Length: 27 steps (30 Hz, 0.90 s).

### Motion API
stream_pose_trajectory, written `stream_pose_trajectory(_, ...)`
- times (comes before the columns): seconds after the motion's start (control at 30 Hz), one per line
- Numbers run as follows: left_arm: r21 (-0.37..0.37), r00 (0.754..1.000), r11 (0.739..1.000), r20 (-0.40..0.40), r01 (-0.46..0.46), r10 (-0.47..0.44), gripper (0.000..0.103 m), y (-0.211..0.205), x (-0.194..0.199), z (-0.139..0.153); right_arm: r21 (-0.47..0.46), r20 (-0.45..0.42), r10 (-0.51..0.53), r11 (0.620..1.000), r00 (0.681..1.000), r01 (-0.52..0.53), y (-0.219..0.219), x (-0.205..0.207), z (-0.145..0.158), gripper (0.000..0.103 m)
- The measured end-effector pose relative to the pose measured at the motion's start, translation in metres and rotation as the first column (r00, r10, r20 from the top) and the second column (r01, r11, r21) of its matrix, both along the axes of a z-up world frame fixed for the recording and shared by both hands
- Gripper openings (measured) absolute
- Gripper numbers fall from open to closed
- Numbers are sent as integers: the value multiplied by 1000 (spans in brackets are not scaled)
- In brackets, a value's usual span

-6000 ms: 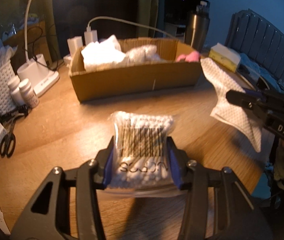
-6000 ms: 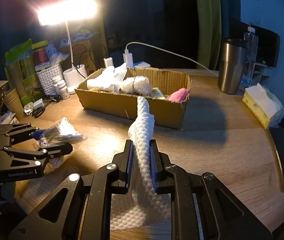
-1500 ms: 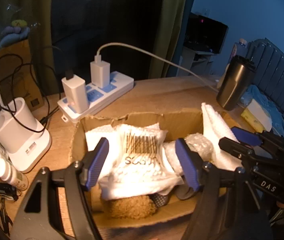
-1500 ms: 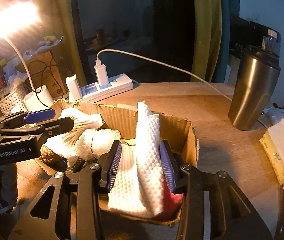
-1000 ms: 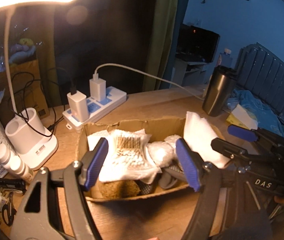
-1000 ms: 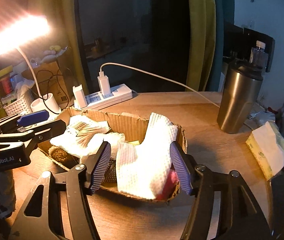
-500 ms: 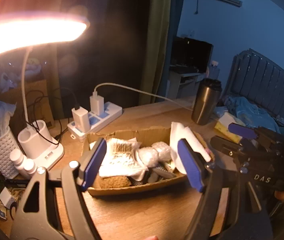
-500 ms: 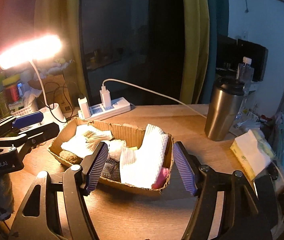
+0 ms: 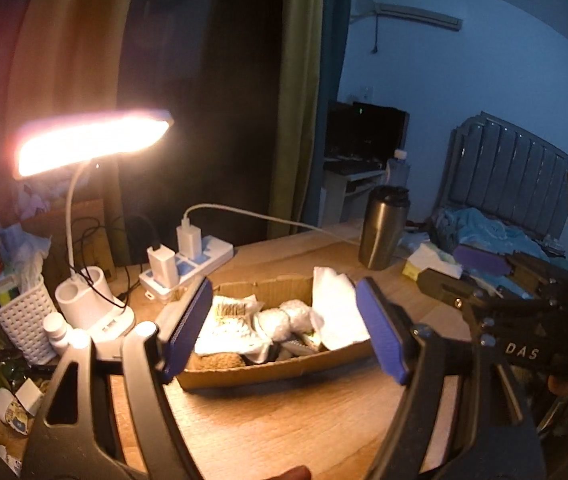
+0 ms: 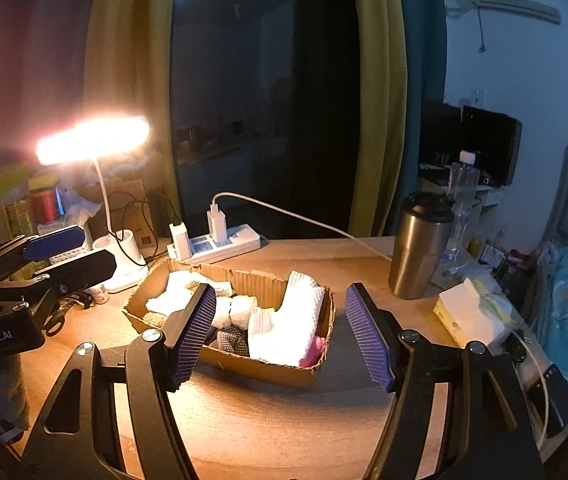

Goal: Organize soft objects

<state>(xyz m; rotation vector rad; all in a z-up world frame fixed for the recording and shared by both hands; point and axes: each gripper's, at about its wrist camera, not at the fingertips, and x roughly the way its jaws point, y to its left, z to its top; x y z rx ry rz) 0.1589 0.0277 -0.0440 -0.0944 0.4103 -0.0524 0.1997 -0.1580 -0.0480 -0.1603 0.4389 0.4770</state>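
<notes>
Left gripper [image 9: 284, 328] jaws apart, nothing between the pads; the box [image 9: 280, 370] sits on the desk [image 9: 284, 424] beyond the fingertips, framed between them in the left wrist view, no contact. Right gripper [image 10: 280, 332] likewise apart and empty, with the box [image 10: 252, 364] past its tips and clear of both pads.

Box is mid-desk, toward the back edge, in front of the power strip [image 9: 200, 258]. Left to right inside: swab pack [image 9: 230, 320] lying on white tissue, bubble wrap [image 9: 280, 320], then the towel [image 9: 338, 312] standing up against the right end. In the right wrist view the towel [image 10: 296, 320] leans on the right wall with something pink [image 10: 312, 352] at that corner.

A brown fuzzy item at the box's front left and dark items in the middle are half buried, can't identify them. The lamp [image 9: 88, 144] glare washes out the desk's left back corner; clutter there is hard to read. Left view's right side is blocked by the right gripper; right view's left side by the left gripper. Tumbler [image 10: 420, 248] stands near the right back edge, tissue pack [image 10: 472, 316] right of the box.

Six seconds ago the left gripper clamped the swab pack and the right clamped the towel over the front of the desk; both now lie in the box, and both grippers have let go and pulled back and up.
</notes>
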Motion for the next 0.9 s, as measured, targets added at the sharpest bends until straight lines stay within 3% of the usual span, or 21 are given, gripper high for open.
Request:
stream_pose_trajectory(0.17, 0, 999, 1000, 32, 5, -5, 93, -5, -19, 11, 6, 31, -3, 1000, 1000, 3, -5, -18, 10, 71)
stream_pose_trajectory(0.7, 19, 994, 1000, 112, 7, -9, 95, -25, -84, 40, 36, 127, -23, 999, 992, 19, -24, -91, 44, 71)
stream_pose_trajectory(0.8, 38, 991, 999, 129, 9, -14, 97, -32, -100, 46, 49, 155, -36, 998, 987, 29, -30, -110, 53, 80)
stream_pose_trajectory(0.9, 37, 988, 999, 156, 5, -11, 99, -35, -113, 54, 57, 173, -49, 998, 984, 40, -35, -122, 60, 81)
